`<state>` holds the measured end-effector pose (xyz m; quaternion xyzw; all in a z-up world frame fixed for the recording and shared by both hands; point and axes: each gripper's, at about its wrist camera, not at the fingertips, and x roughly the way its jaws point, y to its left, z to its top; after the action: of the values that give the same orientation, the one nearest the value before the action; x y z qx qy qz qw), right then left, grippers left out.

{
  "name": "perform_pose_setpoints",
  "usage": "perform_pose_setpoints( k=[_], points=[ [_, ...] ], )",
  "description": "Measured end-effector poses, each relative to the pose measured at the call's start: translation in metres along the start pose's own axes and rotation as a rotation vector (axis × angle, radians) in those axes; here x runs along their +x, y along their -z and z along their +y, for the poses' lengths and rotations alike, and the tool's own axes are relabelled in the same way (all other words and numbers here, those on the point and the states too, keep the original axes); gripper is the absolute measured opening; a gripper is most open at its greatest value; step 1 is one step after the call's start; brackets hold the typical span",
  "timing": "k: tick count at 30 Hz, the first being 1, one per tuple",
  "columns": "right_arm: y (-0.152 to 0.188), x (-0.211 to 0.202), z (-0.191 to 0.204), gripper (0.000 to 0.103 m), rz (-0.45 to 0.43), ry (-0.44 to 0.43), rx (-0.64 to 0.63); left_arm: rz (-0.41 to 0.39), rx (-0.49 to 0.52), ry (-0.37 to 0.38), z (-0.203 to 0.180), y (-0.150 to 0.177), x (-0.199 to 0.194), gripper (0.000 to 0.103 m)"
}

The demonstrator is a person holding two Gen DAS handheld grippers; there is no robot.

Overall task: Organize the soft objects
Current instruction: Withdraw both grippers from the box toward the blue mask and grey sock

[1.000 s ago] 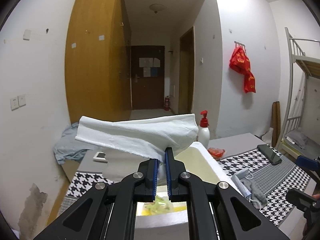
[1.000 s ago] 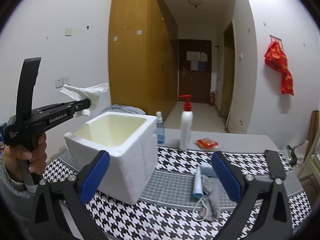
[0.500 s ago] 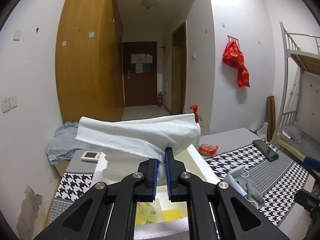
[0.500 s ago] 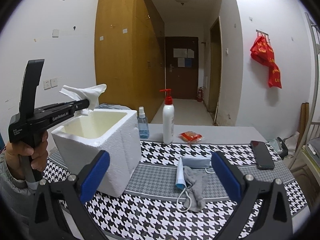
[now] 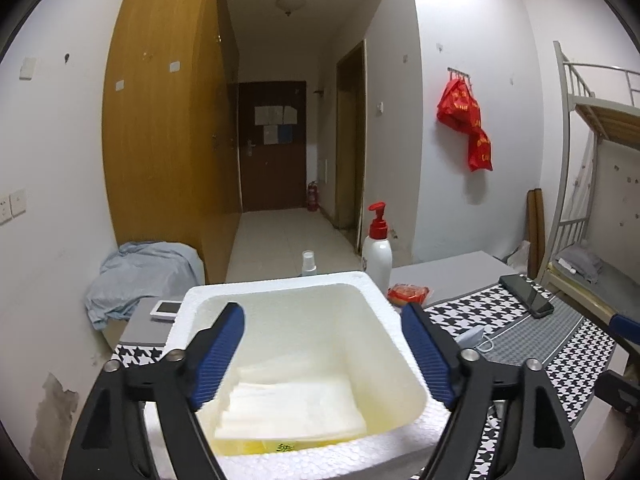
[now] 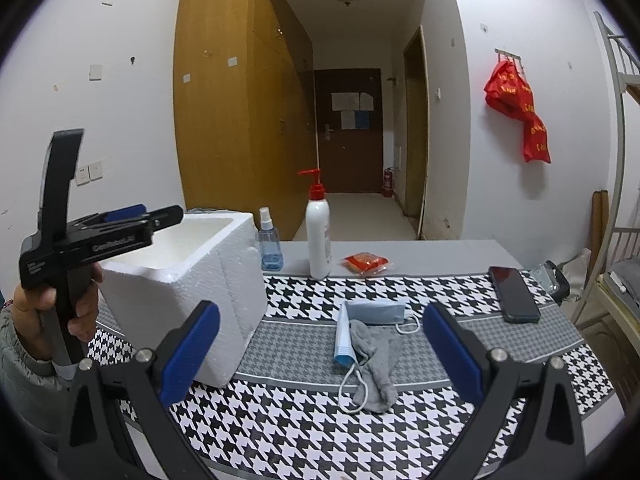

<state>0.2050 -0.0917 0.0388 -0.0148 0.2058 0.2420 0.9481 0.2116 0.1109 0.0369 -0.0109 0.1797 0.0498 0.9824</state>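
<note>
A white foam box [image 5: 404,364] stands on the houndstooth table; it also shows in the right wrist view [image 6: 224,276]. A white cloth [image 5: 288,408] lies inside it on yellow items. My left gripper [image 5: 324,356] is open and empty above the box; it also shows in the right wrist view [image 6: 132,216]. My right gripper [image 6: 320,356] is open and empty over the table. In front of it lie a grey sock [image 6: 378,364], a blue face mask [image 6: 376,312] and a white tube [image 6: 344,340].
A pump bottle [image 6: 318,232], a spray bottle [image 6: 269,244] and a red packet [image 6: 366,262] stand behind the box. A black phone [image 6: 514,294] lies at the right. A bunk bed [image 5: 592,184] is at the far right, a small white device [image 5: 166,309] left of the box.
My left gripper has opened and let go of the white cloth, which now lies in the foam box. The right gripper has drawn back a little from the table.
</note>
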Motion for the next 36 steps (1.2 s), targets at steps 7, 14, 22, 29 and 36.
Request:
perform_pose_setpoints(
  k=[7,14,22,29,36],
  points=[
    [0.002,-0.002,-0.003,0.102,0.005,-0.002,-0.002,-0.039,-0.004,-0.027,-0.006,0.001,-0.011,0.100],
    [0.002,-0.008,-0.006,0.102,-0.004,-0.013,-0.006,-0.044,-0.009,-0.052,-0.010,0.002,-0.018,0.100],
    [0.002,-0.018,-0.010,0.102,-0.015,-0.014,-0.005,-0.062,-0.019,-0.046,-0.017,0.002,-0.033,0.100],
    [0.001,-0.033,-0.011,0.102,-0.032,-0.014,-0.020,-0.066,-0.025,-0.019,-0.025,0.005,-0.051,0.100],
    [0.002,-0.048,-0.016,0.102,-0.055,-0.022,-0.018,-0.083,-0.013,-0.018,-0.037,0.009,-0.071,0.101]
  ],
)
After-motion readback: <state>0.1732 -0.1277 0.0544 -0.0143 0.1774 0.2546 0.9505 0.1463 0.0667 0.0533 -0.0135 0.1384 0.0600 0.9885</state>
